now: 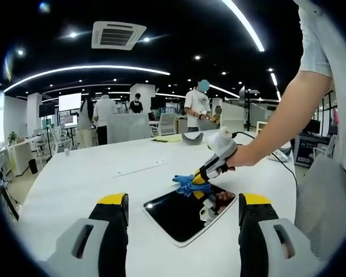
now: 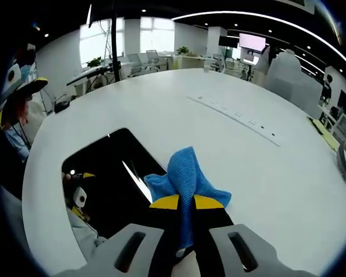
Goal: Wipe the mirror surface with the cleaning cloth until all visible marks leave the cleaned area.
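A dark rectangular mirror (image 1: 173,216) with a white rim lies flat on the white table (image 1: 75,184), just beyond my left gripper (image 1: 183,201). That gripper is open, its jaws wide apart with nothing between them. A person's hand brings my right gripper (image 1: 203,173) in from the right, shut on a blue cleaning cloth (image 1: 187,183) at the mirror's far edge. In the right gripper view, the cloth (image 2: 184,173) bunches out from my right gripper (image 2: 186,202) over the edge of the mirror (image 2: 112,167). The glass reflects ceiling lights and the gripper.
A long flush strip (image 1: 141,168) runs across the table (image 2: 265,173) beyond the mirror. At the far side lie a grey object (image 1: 192,137) and yellow paper (image 1: 167,138). A cable (image 1: 282,164) trails at the right. People stand among desks and chairs behind.
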Tool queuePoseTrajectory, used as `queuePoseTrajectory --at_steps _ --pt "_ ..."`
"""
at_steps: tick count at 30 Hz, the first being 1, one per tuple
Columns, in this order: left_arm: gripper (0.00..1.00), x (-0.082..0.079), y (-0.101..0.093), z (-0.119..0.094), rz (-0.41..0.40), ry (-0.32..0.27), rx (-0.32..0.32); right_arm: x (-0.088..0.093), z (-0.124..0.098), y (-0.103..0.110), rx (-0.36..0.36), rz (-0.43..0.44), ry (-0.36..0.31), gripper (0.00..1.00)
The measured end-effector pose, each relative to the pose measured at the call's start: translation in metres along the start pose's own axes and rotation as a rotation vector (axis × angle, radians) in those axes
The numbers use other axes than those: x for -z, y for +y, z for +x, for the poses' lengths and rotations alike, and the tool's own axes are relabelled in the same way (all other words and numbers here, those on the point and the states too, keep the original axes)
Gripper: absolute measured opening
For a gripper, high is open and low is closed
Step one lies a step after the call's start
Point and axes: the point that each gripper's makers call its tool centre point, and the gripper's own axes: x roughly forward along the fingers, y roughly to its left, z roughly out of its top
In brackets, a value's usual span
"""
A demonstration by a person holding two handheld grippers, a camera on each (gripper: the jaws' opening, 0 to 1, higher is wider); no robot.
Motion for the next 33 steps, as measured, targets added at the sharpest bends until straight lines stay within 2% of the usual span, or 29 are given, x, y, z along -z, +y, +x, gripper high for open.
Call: queuePoseTrajectory --at_steps 33 --pt "0.77 -0.003 -0.005 0.003 0.006 -0.004 0.013 0.020 -0.021 -0.016 0.043 0.028 0.018 0.02"
